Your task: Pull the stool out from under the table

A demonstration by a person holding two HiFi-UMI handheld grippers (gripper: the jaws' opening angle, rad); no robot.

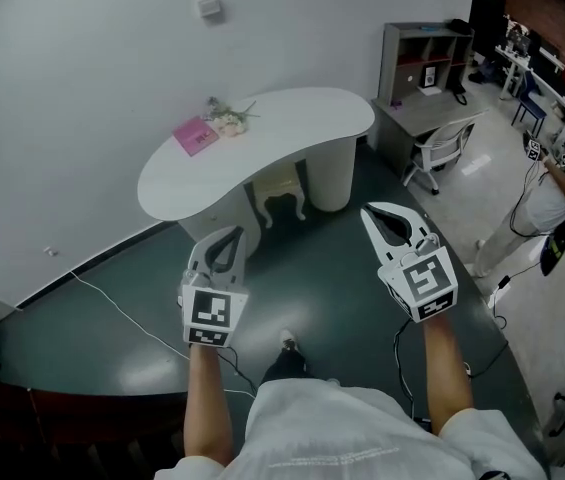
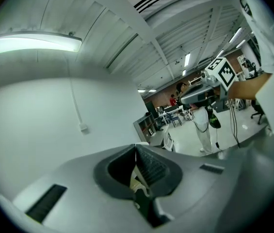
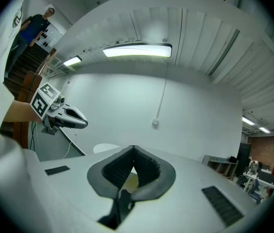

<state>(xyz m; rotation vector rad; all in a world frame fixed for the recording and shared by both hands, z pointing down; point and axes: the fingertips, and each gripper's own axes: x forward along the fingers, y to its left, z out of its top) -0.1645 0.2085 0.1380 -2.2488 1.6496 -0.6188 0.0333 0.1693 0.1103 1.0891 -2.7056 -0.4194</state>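
Note:
A cream stool (image 1: pixel 280 194) with curved legs stands tucked under the white kidney-shaped table (image 1: pixel 282 128) against the wall. My left gripper (image 1: pixel 227 234) is held in the air in front of the table, shut and empty. My right gripper (image 1: pixel 378 212) hovers to the right of the stool, also shut with nothing in it. In the left gripper view the jaws (image 2: pixel 136 147) meet tip to tip, and the right gripper (image 2: pixel 209 89) shows beyond them. In the right gripper view the closed tips (image 3: pixel 134 148) point toward the wall, with the left gripper (image 3: pixel 61 115) at the left.
A pink book (image 1: pixel 195 135) and a small flower bunch (image 1: pixel 228 118) lie on the table. A grey desk (image 1: pixel 430 78) and a white chair (image 1: pixel 444 146) stand to the right, and a person (image 1: pixel 560 173) stands beyond. A cable (image 1: pixel 122 313) runs over the dark floor.

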